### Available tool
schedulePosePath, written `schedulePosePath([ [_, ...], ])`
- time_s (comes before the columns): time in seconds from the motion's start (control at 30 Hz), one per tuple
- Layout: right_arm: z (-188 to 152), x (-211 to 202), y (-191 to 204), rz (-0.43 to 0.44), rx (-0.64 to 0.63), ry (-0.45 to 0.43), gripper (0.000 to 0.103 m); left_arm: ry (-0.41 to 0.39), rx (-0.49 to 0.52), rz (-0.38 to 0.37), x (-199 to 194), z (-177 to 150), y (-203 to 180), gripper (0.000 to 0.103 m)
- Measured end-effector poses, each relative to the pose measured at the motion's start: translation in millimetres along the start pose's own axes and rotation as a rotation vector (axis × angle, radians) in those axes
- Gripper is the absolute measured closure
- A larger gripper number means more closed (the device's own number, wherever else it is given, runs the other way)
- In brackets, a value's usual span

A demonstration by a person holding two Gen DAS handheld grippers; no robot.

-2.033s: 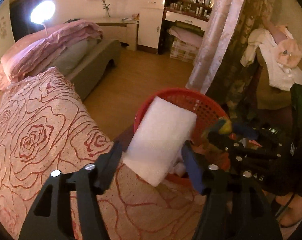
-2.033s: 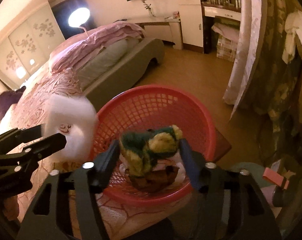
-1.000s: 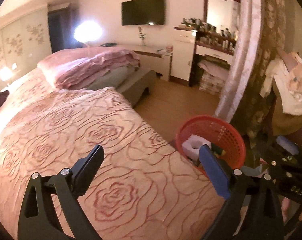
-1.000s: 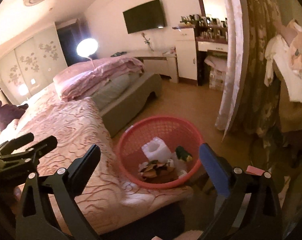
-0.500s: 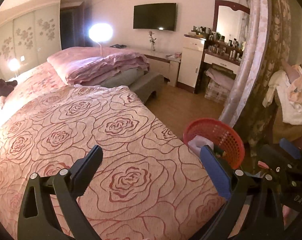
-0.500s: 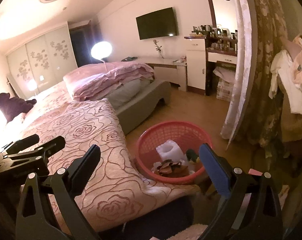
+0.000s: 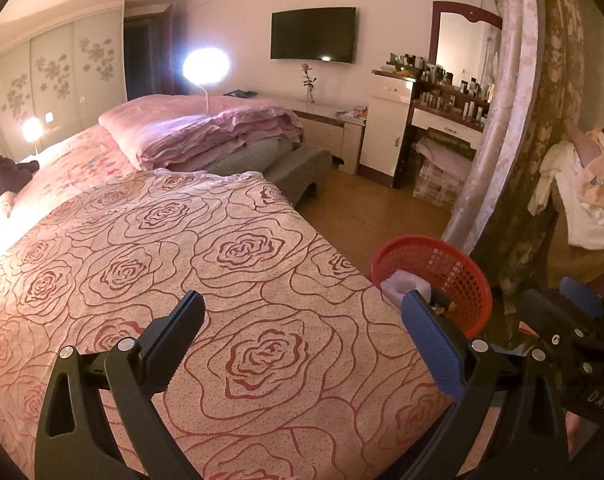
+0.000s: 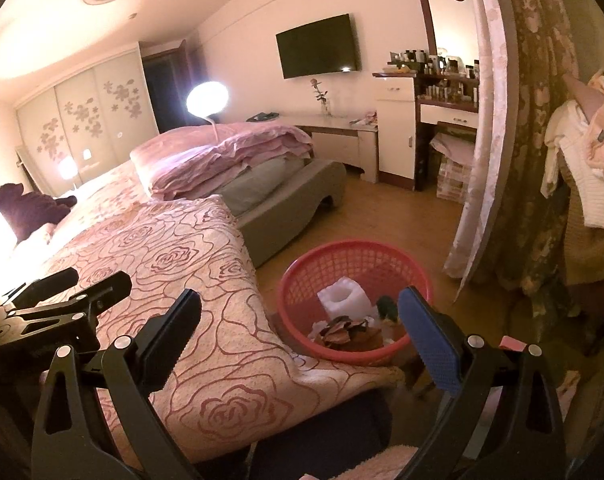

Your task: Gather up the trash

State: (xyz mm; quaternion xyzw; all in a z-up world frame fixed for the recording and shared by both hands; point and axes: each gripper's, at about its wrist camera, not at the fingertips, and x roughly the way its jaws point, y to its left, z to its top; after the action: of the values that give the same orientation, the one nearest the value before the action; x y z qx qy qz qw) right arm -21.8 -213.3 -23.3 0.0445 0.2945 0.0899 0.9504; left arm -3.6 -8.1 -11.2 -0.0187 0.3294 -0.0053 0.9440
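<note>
Black jaws spread wide and empty on both the left gripper [image 7: 302,320] and the right gripper [image 8: 300,316], held above the bed [image 7: 222,248]. Trash sits in the red basket [image 8: 413,268] beside the bed: a white foam block [image 8: 343,294], brown scraps [image 8: 341,330]. The bedspread looks clear, so collecting seems finished; the floor beyond is partly hidden.

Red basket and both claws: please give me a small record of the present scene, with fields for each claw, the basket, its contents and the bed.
left claw: open, holds nothing, above the bed
right claw: open, holds nothing
red basket: on the floor, at the corner of the bed
contents: white foam block, brown scraps, a green item
bed cover: pink with a rose pattern, no trash seen on it
</note>
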Motion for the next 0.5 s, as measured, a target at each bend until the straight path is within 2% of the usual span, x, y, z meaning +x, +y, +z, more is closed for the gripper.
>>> schedulePosePath([
  [0.5, -2.4, 1.4, 1.6, 0.004, -0.002, 0.004, 0.007, 0.007, 0.004, 0.010, 1.2, -1.9, -0.9, 0.008],
])
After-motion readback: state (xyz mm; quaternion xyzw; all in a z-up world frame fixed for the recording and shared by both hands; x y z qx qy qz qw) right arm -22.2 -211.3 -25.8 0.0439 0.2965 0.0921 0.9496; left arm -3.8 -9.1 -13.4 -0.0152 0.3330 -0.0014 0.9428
